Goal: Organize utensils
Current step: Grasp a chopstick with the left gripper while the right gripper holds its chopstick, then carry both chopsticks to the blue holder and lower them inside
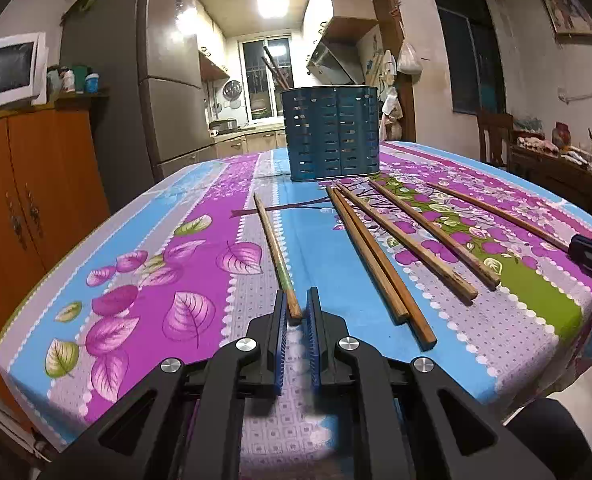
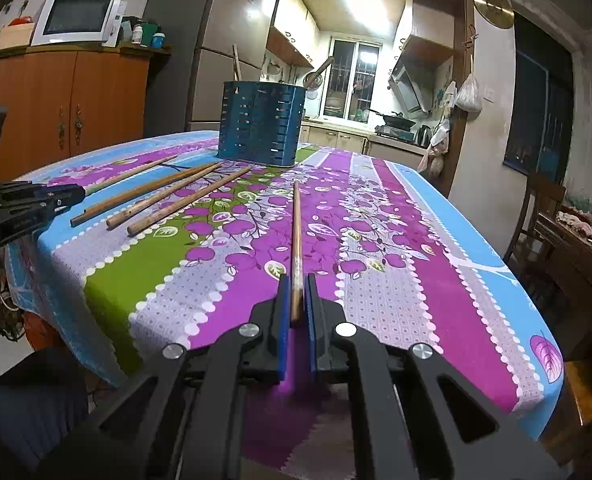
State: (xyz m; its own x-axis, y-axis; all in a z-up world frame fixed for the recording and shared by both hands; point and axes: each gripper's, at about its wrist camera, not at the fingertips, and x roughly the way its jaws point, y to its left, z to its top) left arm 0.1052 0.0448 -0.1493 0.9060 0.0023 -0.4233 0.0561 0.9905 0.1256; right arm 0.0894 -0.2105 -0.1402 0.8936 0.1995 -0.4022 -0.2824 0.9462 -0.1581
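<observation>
A blue slotted utensil holder (image 1: 330,132) (image 2: 262,124) stands at the far end of the flowered tablecloth (image 1: 156,240), with chopsticks (image 1: 274,66) sticking out of it. My left gripper (image 1: 296,294) has a wooden chopstick (image 1: 274,248) lying between its pads. The stick touches the left pad, a slim gap shows at the right pad, and it rests on the cloth. My right gripper (image 2: 296,278) is shut on the near end of another chopstick (image 2: 296,232), which points at the holder. Several more chopsticks (image 1: 376,256) (image 2: 148,190) lie between the two grippers.
The table's near edge runs just under both grippers. An orange cabinet (image 1: 24,184) with a microwave (image 2: 78,18) and a grey fridge (image 1: 168,80) stand at the left. A wooden chair (image 2: 536,216) and a cluttered side table (image 1: 556,152) stand at the right.
</observation>
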